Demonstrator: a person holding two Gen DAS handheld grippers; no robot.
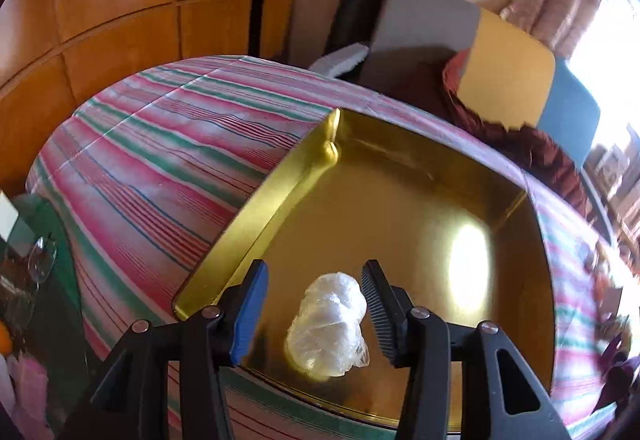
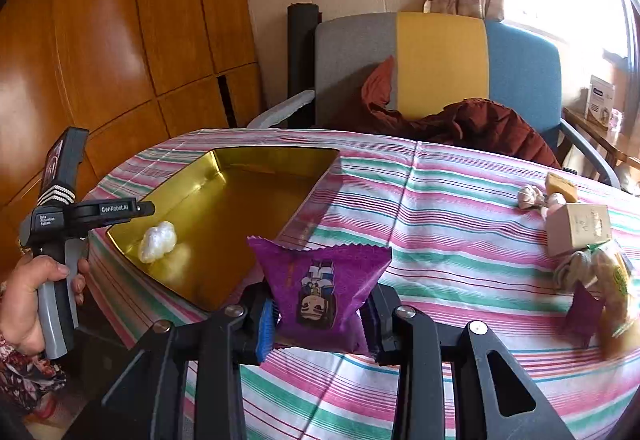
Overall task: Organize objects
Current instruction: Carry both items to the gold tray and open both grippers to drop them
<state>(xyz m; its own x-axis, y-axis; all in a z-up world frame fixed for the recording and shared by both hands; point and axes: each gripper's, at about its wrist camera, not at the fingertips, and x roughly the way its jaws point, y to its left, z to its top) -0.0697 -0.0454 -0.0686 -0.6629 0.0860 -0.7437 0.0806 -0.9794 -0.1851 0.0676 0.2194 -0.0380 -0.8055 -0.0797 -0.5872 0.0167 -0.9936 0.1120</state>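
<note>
Left gripper [image 1: 312,306] jaws released, clear-wrapped bundle [image 1: 326,324] loose in the gold tray [image 1: 256,196]; right gripper [image 2: 320,314] jaws grasping the purple packet [image 2: 320,288].

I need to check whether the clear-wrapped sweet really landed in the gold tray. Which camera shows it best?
The left wrist view: the clear-wrapped sweet lies large and close on the gold tray floor, between the left gripper's open jaws, untouched. The right wrist view shows it small, near the tray's near corner.
</note>
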